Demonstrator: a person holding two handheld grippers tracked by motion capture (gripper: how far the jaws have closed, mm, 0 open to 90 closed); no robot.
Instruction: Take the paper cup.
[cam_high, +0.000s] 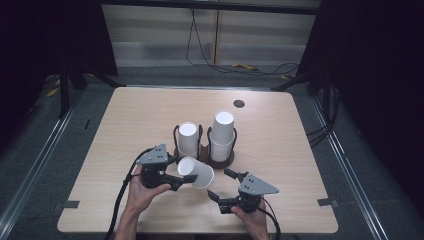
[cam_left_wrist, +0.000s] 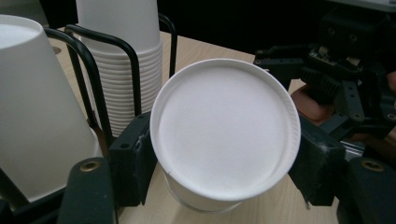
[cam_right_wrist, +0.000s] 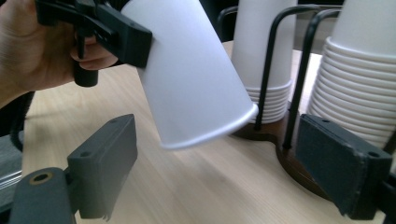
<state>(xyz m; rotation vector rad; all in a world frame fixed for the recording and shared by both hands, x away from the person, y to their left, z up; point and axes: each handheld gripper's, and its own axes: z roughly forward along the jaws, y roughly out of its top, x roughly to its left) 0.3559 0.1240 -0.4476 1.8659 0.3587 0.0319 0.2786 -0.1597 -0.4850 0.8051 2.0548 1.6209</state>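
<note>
Left gripper (cam_high: 176, 181) clamped on tilted white paper cup (cam_high: 196, 172), right gripper (cam_high: 220, 186) jaws apart; squeeze may crush its thin wall.

wooden table (cam_high: 150, 115), black cables (cam_high: 210, 60), grey floor (cam_high: 55, 150)

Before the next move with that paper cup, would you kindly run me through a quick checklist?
1. Left hand-held gripper clamped on the single paper cup: ok, a jaw on each side of it.
2. Cup clear of the table: ok, its rim hangs above the wood in the right gripper view.
3. Right hand-held gripper open and empty: ok.
4. Cup between the right jaws: not ok, it hangs ahead of them.
5. Stacks seated in the wire holder: ok.
6. Cup undamaged: cannot tell.
</note>
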